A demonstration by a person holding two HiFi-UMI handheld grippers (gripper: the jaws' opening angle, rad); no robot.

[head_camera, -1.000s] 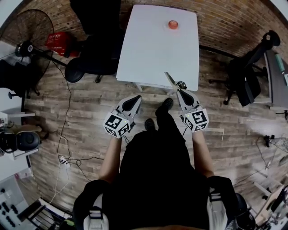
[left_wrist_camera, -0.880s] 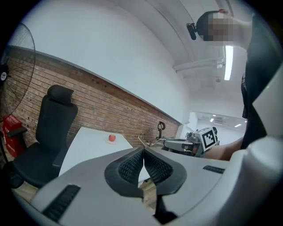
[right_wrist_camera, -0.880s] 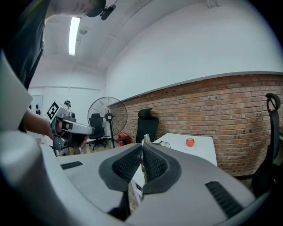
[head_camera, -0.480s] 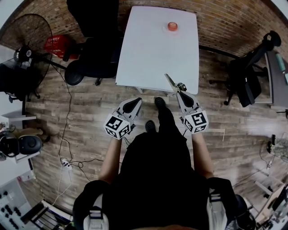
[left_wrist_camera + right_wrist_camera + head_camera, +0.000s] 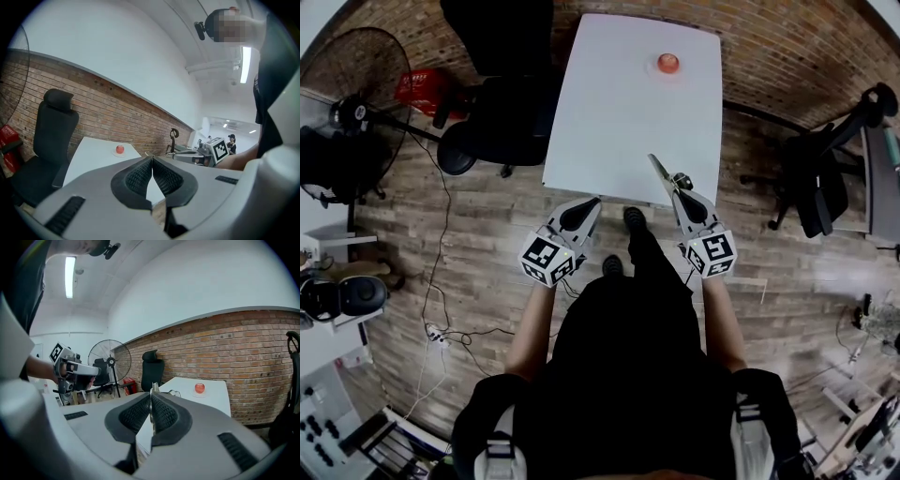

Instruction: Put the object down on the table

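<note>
At table (image 5: 619,103) edge, right tool (image 5: 677,190) pinching metal piece (image 5: 657,167), length visible only overhead, left tool (image 5: 593,202) closed.

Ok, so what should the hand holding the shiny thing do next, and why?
Probably carry the right gripper a little further forward over the white table before lowering. Its jaws are shut on the thin metal object, and the gripper is only at the table's near edge, so letting go here might drop it on the floor.
</note>
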